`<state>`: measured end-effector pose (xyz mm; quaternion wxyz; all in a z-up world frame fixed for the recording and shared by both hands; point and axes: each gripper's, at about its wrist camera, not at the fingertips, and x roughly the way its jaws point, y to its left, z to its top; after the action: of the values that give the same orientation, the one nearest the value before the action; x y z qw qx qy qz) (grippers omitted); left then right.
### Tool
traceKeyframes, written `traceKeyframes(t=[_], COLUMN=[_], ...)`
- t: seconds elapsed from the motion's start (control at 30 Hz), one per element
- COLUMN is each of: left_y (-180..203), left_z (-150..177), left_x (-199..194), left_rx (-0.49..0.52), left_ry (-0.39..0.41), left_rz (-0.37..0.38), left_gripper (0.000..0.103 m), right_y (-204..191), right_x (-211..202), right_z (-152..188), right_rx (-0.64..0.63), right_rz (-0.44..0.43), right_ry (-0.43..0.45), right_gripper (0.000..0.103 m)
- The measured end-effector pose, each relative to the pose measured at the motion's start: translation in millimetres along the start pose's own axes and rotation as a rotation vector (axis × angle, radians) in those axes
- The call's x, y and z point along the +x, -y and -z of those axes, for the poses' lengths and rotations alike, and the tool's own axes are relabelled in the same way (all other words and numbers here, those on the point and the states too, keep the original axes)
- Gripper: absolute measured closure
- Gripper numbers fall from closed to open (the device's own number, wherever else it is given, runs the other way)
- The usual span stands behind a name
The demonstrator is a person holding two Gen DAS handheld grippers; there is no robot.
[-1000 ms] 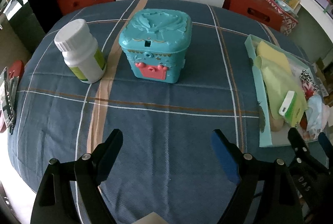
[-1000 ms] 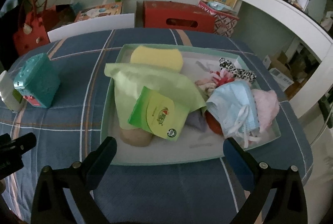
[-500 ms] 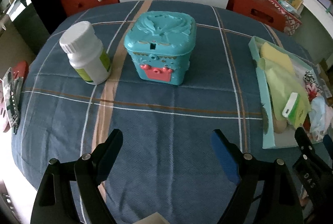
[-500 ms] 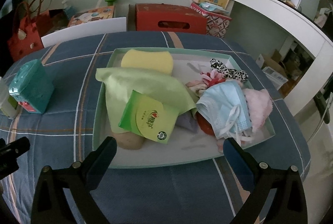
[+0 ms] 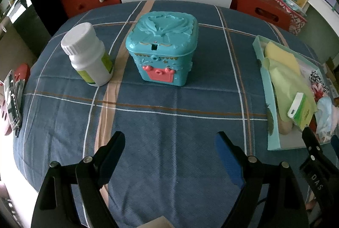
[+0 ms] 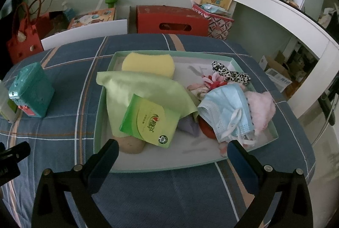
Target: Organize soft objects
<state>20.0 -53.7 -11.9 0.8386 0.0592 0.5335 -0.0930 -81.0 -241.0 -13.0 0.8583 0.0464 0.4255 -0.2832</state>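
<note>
- Bench (image 5: pixel 169 117) draped in blue plaid cloth (image 6: pixel 70 71) crossed by white, tan and brown stripes.
- White pill bottle (image 5: pixel 89 56) with green label, upright on the cloth, left of centre in the left wrist view.
- Teal lidded toy box (image 5: pixel 163 45) with a pink front clasp, upright just beside the bottle, apart from it.
- Shallow pale-green tray (image 6: pixel 106 90) resting flat toward the right side, well apart from the box; soft items piled inside.
- Nothing but bare cloth along the near edge in both views.
- Dark flat item (image 5: pixel 12 100) at the far left edge; too distorted to identify.
</note>
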Motion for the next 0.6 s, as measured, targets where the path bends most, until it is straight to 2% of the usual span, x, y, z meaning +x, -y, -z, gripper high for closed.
traceKeyframes(t=[0.6], left_y=[2.3], left_z=[0.6], left_x=[1.3], left_rx=[0.003], left_ry=[-0.014], left_rz=[-0.015], left_gripper=[0.016], right_y=[2.1], right_x=[-2.3], right_z=[-1.4], right_rx=[0.002], right_rz=[-0.003], right_ry=[0.01], right_gripper=[0.0])
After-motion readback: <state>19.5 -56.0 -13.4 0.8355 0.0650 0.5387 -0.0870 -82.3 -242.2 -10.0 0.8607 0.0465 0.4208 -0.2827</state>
